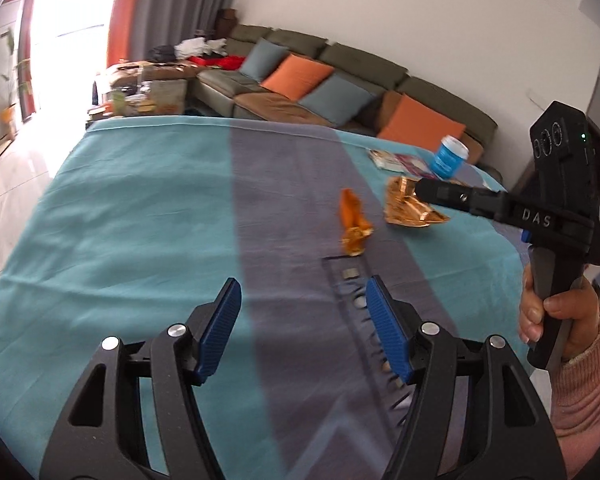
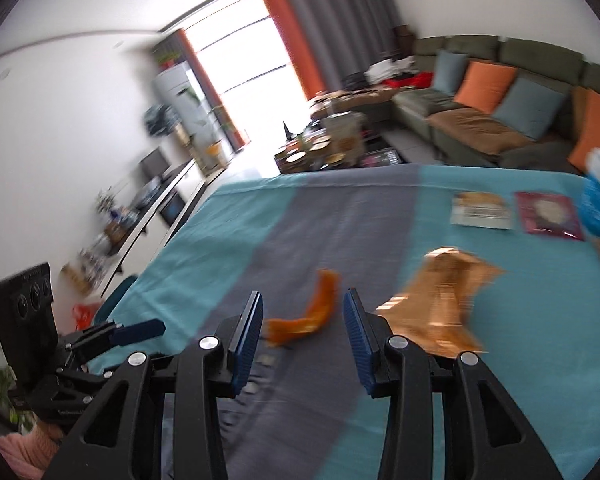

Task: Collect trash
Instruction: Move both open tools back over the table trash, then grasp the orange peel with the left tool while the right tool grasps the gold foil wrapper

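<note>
Trash is being left uncollected so far, as judged from how things lie: nothing is being held, and no bin or bag is being shown in either view. Both tongs are being held apart and empty over the bench (image 1: 112,216), which is being covered by a teal and grey cloth. The left tongs (image 1: 302,330) are being aimed along the grey stripe, well short of the litter. The right tongs (image 2: 303,334) are being pointed at the orange wrapper (image 2: 306,318), which is being framed between the blue pads without being touched. That wrapper is being seen as a small, curled, glossy strip with a twisted end. Just beside it, the foil wrapper (image 2: 440,308) is being shown as a larger crumpled sheet, coppery and shiny, though blurred in the right view. Farther off, two flat packets (image 2: 516,210) and a blue cup (image 1: 448,158) are being left near the far edge. All of it is being judged as still to be gathered, with the orange wrapper the likeliest first pick.
</note>
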`<control>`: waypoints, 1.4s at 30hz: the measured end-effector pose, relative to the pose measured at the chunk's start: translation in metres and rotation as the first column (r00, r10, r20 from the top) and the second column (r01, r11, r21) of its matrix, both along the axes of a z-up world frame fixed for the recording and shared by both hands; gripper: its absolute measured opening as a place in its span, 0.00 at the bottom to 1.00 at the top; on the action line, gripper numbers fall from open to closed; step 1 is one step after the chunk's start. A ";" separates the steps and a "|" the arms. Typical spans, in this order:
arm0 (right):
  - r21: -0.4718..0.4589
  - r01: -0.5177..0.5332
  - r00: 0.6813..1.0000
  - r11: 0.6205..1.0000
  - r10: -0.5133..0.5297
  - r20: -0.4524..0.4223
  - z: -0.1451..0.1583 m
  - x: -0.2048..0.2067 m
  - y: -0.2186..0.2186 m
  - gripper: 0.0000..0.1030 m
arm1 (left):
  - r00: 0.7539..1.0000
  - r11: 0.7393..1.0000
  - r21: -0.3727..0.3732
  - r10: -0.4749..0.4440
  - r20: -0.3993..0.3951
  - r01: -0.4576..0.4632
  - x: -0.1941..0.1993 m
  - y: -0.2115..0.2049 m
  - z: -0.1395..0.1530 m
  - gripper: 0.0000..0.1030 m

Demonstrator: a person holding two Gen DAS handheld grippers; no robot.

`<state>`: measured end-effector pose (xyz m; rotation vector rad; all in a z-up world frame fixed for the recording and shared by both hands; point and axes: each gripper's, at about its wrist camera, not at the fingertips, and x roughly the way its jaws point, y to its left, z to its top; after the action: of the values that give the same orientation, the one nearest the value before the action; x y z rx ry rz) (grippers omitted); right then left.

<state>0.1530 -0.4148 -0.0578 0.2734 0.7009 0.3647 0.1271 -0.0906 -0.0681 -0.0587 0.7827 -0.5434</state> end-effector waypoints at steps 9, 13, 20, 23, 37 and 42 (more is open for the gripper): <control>0.026 0.130 0.991 0.991 -0.130 -0.015 -0.014 0.006 -0.048 0.39 | 0.996 0.999 -0.001 -0.042 -0.081 0.042 0.040 -0.051 -0.013 0.57; 0.022 0.145 0.989 0.989 -0.144 -0.037 -0.023 0.014 -0.059 0.42 | 0.991 0.999 -0.004 -0.052 -0.123 0.052 0.056 -0.065 -0.022 0.49; 0.038 0.138 0.987 0.990 -0.135 -0.084 -0.038 0.027 -0.062 0.42 | 0.986 0.998 0.012 -0.058 -0.158 0.061 0.070 -0.080 -0.031 0.47; 0.040 0.130 0.987 0.991 -0.126 -0.102 -0.042 0.030 -0.064 0.42 | 0.984 0.999 -0.003 -0.054 -0.169 0.054 0.075 -0.079 -0.031 0.45; 0.078 0.101 0.986 0.992 -0.089 -0.143 -0.051 0.033 -0.066 0.26 | 0.980 0.996 -0.016 -0.087 -0.177 0.086 0.077 -0.083 -0.034 0.15; 0.081 0.090 0.987 0.993 -0.078 -0.143 -0.051 0.033 -0.064 0.16 | 0.986 0.997 -0.003 -0.078 -0.149 0.078 0.068 -0.079 -0.031 0.14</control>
<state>0.1864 -0.4785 -0.1088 0.4137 0.8096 0.2979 0.1954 -0.1696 -0.0988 -0.0664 0.9347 -0.6171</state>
